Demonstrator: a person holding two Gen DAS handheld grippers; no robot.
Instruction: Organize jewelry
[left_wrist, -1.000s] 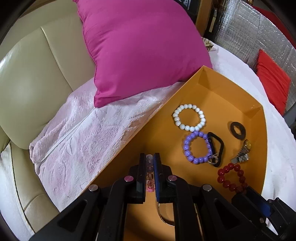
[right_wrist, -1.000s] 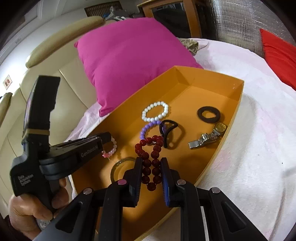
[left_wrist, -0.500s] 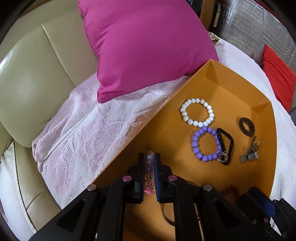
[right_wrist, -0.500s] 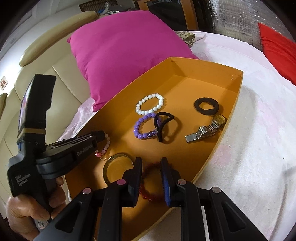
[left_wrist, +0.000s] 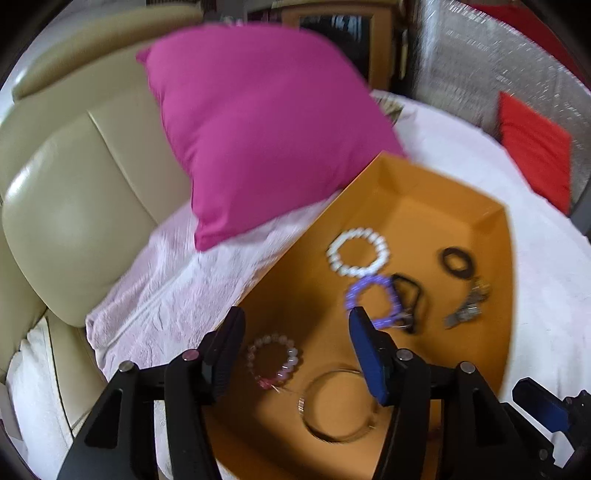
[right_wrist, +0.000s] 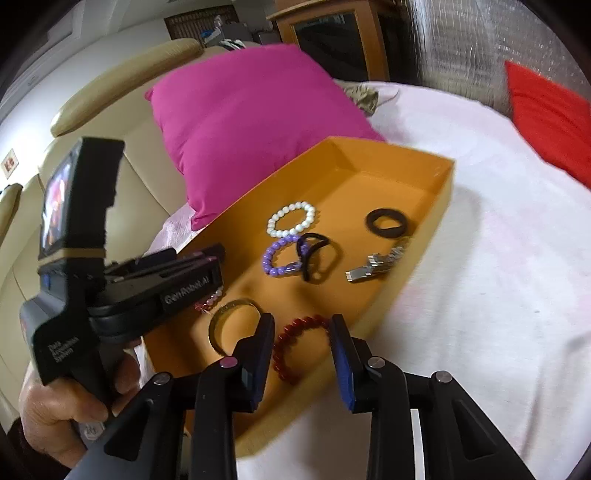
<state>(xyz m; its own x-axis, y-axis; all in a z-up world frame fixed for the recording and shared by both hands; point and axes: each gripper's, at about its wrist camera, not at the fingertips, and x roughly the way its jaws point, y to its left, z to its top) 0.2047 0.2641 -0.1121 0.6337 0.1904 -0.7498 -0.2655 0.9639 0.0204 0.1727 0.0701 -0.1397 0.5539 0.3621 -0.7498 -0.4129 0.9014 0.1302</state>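
Observation:
An orange tray (left_wrist: 413, 177) (right_wrist: 448, 192) lies on the bed and holds jewelry. My left gripper (left_wrist: 295, 328) is open above a pink bead bracelet (left_wrist: 275, 360) lying in the tray's near corner, next to a gold bangle (left_wrist: 338, 406) (right_wrist: 231, 314). My right gripper (right_wrist: 301, 332) is open above a red bead bracelet (right_wrist: 295, 343) lying near the tray's front wall. Farther in lie a white bead bracelet (left_wrist: 358, 256) (right_wrist: 291, 223), a purple bead bracelet (left_wrist: 373, 301) (right_wrist: 280, 256), a black hair tie (right_wrist: 316, 258), a black ring (right_wrist: 388, 221) and a metal watch (right_wrist: 376, 264).
A magenta pillow (left_wrist: 258, 129) (right_wrist: 251, 122) leans on the cream headboard (left_wrist: 66, 177) behind the tray. A pink towel (left_wrist: 177, 280) lies left of the tray. A red cushion (right_wrist: 550, 114) sits at the far right on the white bedcover (right_wrist: 498, 277).
Both grippers opened. The left one let go of the pink bracelet and the right one let go of the red bracelet; both now lie in the tray. Both grippers pulled back.

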